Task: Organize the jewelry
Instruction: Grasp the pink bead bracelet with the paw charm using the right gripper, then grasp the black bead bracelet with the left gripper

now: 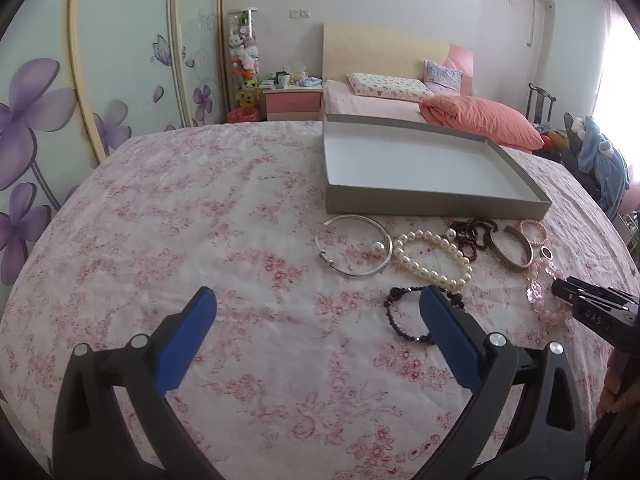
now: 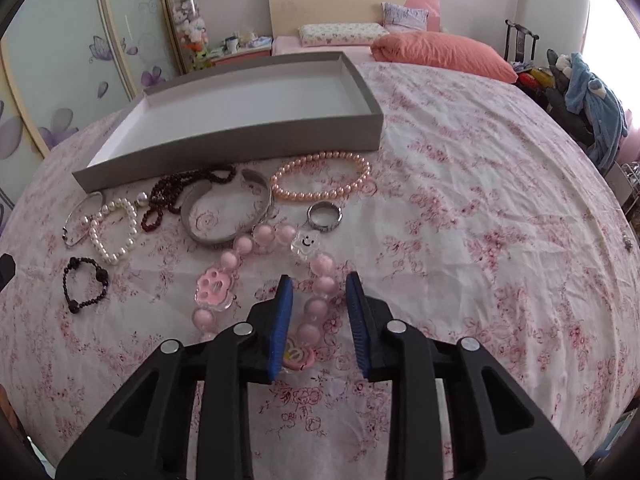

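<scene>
Jewelry lies on a pink floral cloth in front of an empty grey tray [image 2: 224, 148], also in the left wrist view [image 1: 436, 200]. My right gripper [image 2: 319, 286] is open, its fingers on either side of a chunky pink bead bracelet [image 2: 316, 308]. Beyond lie a pink pearl bracelet [image 2: 320, 182], a silver ring [image 2: 325, 218], a silver cuff [image 2: 228, 216], dark red beads [image 2: 180, 192], a white pearl bracelet [image 2: 114, 234] and a black bead bracelet [image 2: 86, 284]. My left gripper [image 1: 318, 304] is open, its right finger over the black bead bracelet [image 1: 404, 316], near a thin silver bangle [image 1: 354, 246].
The cloth-covered table drops away at its rounded edges. Behind it are a bed with an orange duvet [image 1: 480, 120], a pink nightstand [image 1: 294, 100] and a wardrobe with purple flowers [image 1: 40, 120]. A chair with blue clothing [image 2: 592, 92] stands at the right.
</scene>
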`<state>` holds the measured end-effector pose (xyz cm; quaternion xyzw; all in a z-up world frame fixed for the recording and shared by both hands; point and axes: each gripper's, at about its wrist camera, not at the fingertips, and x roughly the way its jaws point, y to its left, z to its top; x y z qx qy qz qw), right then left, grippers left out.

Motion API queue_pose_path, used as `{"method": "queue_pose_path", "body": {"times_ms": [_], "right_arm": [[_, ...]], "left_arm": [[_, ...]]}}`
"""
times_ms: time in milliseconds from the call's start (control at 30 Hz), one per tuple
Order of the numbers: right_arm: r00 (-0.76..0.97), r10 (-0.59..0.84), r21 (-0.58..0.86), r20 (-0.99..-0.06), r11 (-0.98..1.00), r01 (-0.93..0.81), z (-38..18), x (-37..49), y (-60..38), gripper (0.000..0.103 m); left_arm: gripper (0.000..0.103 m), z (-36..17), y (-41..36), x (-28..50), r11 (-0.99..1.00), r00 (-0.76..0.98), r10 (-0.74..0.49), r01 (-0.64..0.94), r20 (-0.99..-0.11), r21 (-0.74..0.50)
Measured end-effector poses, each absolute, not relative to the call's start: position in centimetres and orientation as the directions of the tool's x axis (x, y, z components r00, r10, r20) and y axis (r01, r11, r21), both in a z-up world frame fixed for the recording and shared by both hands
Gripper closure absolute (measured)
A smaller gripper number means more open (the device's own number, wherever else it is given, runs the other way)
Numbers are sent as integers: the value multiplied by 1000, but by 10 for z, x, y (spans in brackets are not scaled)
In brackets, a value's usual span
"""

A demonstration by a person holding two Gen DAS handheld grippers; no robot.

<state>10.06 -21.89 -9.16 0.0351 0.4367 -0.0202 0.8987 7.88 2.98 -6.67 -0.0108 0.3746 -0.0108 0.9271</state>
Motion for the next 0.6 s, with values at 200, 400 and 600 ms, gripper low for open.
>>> {"method": "queue_pose_path", "body": {"times_ms": [200, 400, 600], "right_arm": [[625, 26, 69, -780, 997, 44, -90, 91, -220, 89], [633, 23, 58, -774, 998, 35, -90, 94, -218, 89], [638, 29, 65, -770, 997, 33, -89, 95, -218, 89]], "left_arm": [[10, -75, 9, 88, 998, 689, -52, 62, -723, -13], [30, -90, -5, 102, 996, 637, -42, 86, -769, 17], [49, -102, -10, 114, 995, 599, -60, 100, -799, 0]]}}
